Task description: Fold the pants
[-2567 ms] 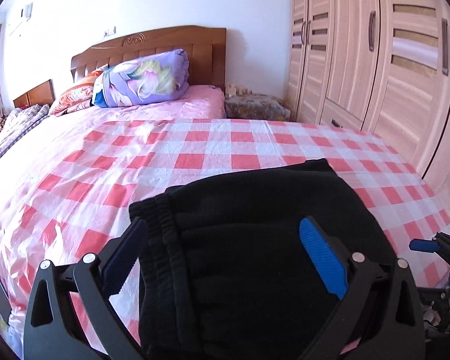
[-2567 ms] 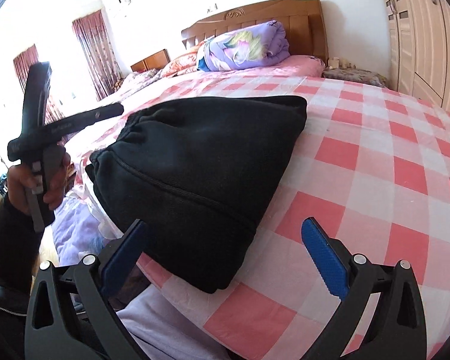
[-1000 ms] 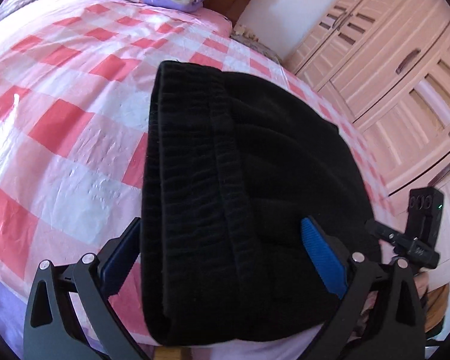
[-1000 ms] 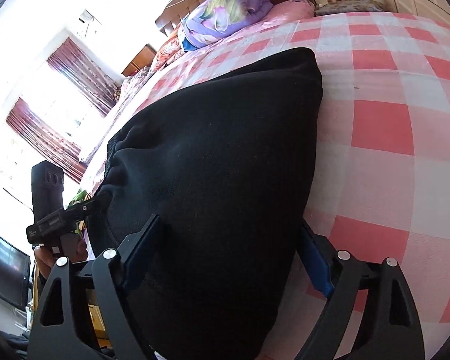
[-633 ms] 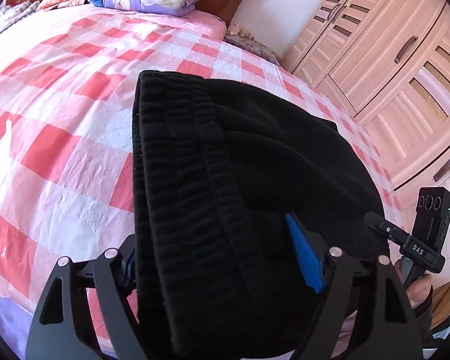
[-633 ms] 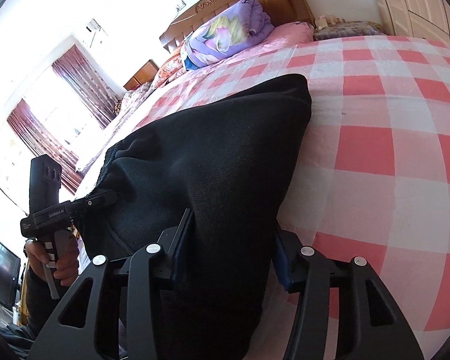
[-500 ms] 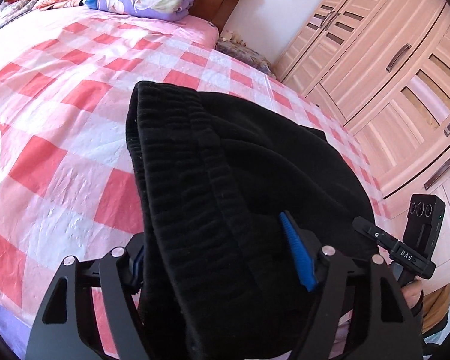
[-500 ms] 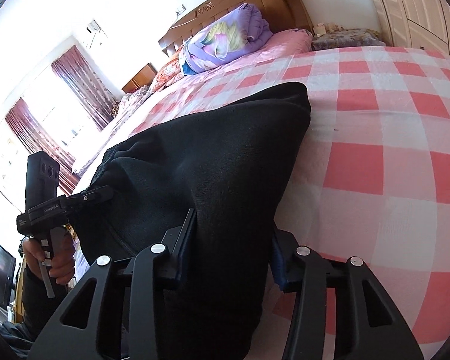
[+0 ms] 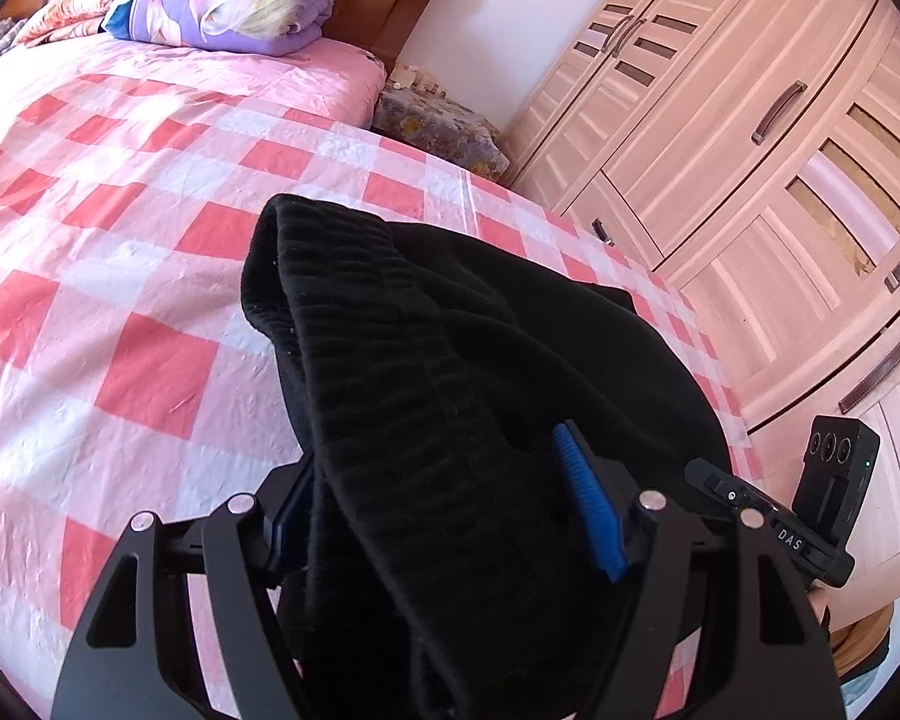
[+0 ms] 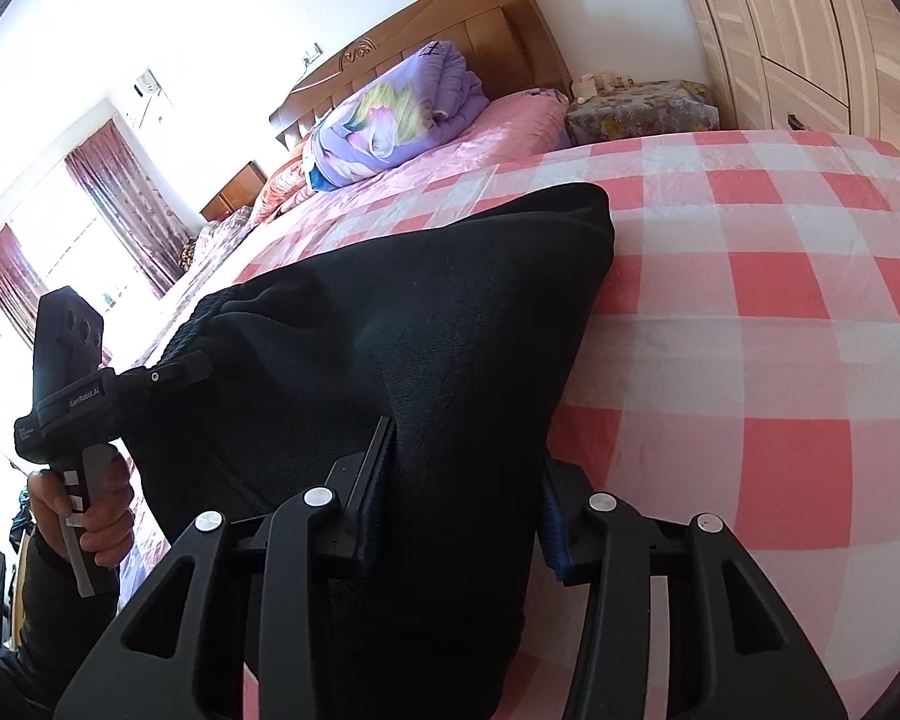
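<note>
The black pants (image 9: pixel 450 360) lie folded on the pink-and-white checked bed sheet (image 9: pixel 120 240), with the ribbed waistband toward the left wrist camera. My left gripper (image 9: pixel 438 492) is shut on the near waistband edge, with thick cloth bunched between its blue pads. My right gripper (image 10: pixel 456 492) is shut on the near edge of the pants (image 10: pixel 450 312) at the other side. Each gripper shows in the other's view: the right one (image 9: pixel 810 516) at the lower right, the left one (image 10: pixel 90 396) at the left, held by a hand.
A purple floral quilt (image 9: pixel 228 0) and pillows sit at the wooden headboard (image 10: pixel 450 36). A small covered nightstand (image 9: pixel 438 126) stands beside the bed. A light wood wardrobe (image 9: pixel 780 150) runs along the right. Curtained windows (image 10: pixel 114 204) are on the left.
Both grippers came down onto the near edge of the pants and closed on the cloth. The near edge is now raised off the sheet.
</note>
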Demonstrator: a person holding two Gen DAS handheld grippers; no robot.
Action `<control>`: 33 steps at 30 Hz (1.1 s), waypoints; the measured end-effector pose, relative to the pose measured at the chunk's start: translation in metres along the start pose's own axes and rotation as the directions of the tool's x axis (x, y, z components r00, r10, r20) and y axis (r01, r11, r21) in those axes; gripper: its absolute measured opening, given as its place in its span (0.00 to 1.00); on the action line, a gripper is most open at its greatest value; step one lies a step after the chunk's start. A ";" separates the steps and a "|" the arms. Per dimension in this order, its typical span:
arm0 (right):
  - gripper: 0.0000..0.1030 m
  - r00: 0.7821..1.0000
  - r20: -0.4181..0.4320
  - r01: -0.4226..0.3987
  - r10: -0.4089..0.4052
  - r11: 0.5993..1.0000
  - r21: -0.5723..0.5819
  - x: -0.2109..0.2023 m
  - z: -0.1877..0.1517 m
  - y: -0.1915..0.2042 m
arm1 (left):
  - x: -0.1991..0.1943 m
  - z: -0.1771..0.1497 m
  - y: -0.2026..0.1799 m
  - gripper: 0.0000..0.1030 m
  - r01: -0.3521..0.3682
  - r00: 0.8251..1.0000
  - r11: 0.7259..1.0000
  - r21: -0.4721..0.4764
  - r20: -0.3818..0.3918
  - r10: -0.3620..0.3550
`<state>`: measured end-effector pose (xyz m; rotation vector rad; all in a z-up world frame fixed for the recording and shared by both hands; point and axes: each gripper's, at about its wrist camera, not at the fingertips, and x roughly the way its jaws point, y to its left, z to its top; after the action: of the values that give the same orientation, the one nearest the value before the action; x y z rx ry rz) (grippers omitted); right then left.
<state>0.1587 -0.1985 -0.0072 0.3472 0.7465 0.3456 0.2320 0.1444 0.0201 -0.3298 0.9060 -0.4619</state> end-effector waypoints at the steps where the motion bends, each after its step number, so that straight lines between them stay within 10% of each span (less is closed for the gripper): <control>1: 0.44 1.000 0.000 0.005 -0.005 1.000 -0.001 0.001 0.003 -0.004 | 0.004 0.003 -0.003 0.70 0.000 1.000 1.000 0.005 -0.001 0.000; 16: 0.45 0.997 0.029 0.069 -0.070 0.997 0.038 -0.003 0.024 -0.053 | 0.066 0.032 -0.045 0.71 -0.005 1.000 0.998 0.055 0.015 0.005; 21: 0.90 0.980 0.064 0.194 -0.190 0.980 -0.050 -0.023 0.020 -0.038 | 0.051 0.017 -0.026 0.80 -0.093 0.995 0.995 0.037 0.031 0.092; 25: 0.90 0.965 0.164 0.233 -0.207 0.958 -0.165 -0.043 0.016 -0.001 | -0.011 0.006 -0.059 0.95 -0.267 0.932 0.958 0.106 0.280 0.229; 33: 0.89 0.942 0.085 0.330 -0.325 0.852 -0.406 0.014 -0.018 0.054 | 0.055 -0.013 -0.143 0.96 -0.239 0.970 0.860 0.451 0.142 0.195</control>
<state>0.1456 -0.1415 -0.0053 -0.1844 0.6840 0.1694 0.2157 -0.0070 0.0411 0.1917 0.7037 -0.4353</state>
